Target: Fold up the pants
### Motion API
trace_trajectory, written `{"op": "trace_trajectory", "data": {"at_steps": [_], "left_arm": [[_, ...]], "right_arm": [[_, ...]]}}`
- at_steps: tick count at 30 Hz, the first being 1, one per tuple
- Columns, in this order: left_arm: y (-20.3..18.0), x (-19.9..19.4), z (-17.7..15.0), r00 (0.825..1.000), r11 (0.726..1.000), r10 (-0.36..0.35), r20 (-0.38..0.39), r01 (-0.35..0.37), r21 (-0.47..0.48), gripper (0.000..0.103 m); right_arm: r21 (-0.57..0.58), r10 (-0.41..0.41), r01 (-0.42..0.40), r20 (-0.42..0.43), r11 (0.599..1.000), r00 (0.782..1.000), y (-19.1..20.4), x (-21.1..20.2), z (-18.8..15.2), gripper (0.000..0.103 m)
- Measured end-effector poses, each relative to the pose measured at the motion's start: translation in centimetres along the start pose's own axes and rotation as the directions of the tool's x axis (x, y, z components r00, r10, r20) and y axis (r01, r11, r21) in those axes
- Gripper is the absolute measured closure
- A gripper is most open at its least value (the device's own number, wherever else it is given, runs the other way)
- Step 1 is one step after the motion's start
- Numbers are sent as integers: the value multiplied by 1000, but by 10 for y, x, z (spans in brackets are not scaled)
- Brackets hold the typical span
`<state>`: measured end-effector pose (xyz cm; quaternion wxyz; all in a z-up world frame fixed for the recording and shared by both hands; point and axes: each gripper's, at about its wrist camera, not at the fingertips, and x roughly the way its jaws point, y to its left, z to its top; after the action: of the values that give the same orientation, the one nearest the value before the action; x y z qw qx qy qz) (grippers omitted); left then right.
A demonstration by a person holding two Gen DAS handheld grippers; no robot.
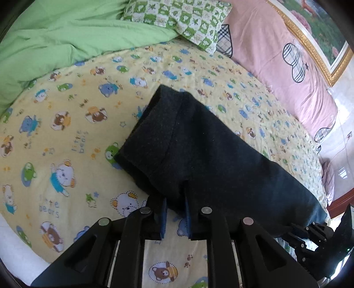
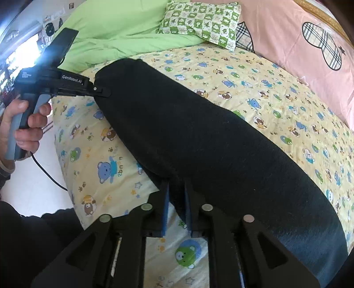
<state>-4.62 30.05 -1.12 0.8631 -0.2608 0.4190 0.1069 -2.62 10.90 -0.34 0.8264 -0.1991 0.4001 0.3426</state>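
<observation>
The dark charcoal pants [image 1: 199, 144] lie folded lengthwise on the yellow bear-print sheet [image 1: 66, 133]. My left gripper [image 1: 176, 201] is shut on the near edge of the pants close to the waistband end. My right gripper [image 2: 177, 188] is shut on the near edge of the pants [image 2: 210, 144] further along. The left gripper also shows in the right wrist view [image 2: 104, 92], clamped on the far end of the pants, held by a hand. The right gripper shows at the lower right of the left wrist view [image 1: 296, 230], against the pants' end.
A green duvet [image 1: 55, 39] lies at the back left, a green checked pillow [image 1: 177, 20] at the back, a pink pillow [image 1: 276, 62] along the right. The bed edge and white floor [image 2: 33, 181] are at the left of the right wrist view.
</observation>
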Motion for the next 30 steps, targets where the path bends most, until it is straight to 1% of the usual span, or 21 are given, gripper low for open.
{"op": "trace_trajectory", "data": {"at_steps": [2, 3, 4, 6, 9, 13, 15, 17, 20, 21, 23, 26, 27, 29, 30], "left_arm": [[0, -9, 0, 1000, 1000, 25, 14, -25, 11, 81], [0, -11, 0, 999, 999, 36, 20, -36, 12, 79], [1, -16, -1, 998, 998, 55, 33, -55, 13, 78], [4, -21, -1, 997, 997, 72, 42, -72, 11, 78], [12, -23, -1, 998, 998, 58, 33, -57, -19, 78], [18, -24, 0, 998, 998, 52, 28, -51, -46, 78], [19, -24, 1, 998, 997, 55, 24, -54, -49, 75], [21, -23, 1, 999, 997, 51, 19, -49, -61, 69], [22, -24, 2, 999, 996, 43, 21, -41, -81, 69], [22, -24, 2, 999, 996, 43, 23, -41, -79, 69], [21, -23, 2, 999, 996, 47, 22, -46, -72, 68], [21, -20, 4, 999, 996, 44, 14, -43, -81, 68], [22, -19, 5, 999, 995, 41, 10, -39, -88, 68], [23, -17, 7, 1000, 995, 25, 4, -24, -100, 68], [23, -17, 8, 1000, 995, 23, 2, -23, -99, 68]], "right_arm": [[22, 19, -19, 12, 1000, 1000, -1, -6, 0, 69], [39, 34, -35, 26, 999, 999, -3, -10, 1, 55], [51, 41, -43, 38, 998, 998, -4, -14, 2, 46], [68, 49, -54, 76, 996, 996, -6, -23, 5, 45], [91, 66, -76, 107, 993, 992, -10, -33, 11, 45], [118, 58, -74, 137, 990, 989, -18, -40, 24, 45], [130, 48, -67, 143, 989, 989, -23, -39, 29, 45], [147, 25, -44, 131, 988, 991, -28, -35, 34, 45], [192, 16, -36, 105, 981, 994, -38, -25, 43, 45], [225, 14, -35, 94, 974, 995, -42, -22, 45, 45], [273, 35, -58, 86, 960, 996, -53, -16, 51, 45], [375, 98, -122, 83, 919, 992, -75, -7, 62, 45], [413, 132, -153, 81, 898, 988, -84, -2, 68, 45], [449, 170, -186, 76, 874, 983, -95, 7, 77, 45], [461, 176, -190, 73, 867, 982, -100, 11, 83, 45]]}}
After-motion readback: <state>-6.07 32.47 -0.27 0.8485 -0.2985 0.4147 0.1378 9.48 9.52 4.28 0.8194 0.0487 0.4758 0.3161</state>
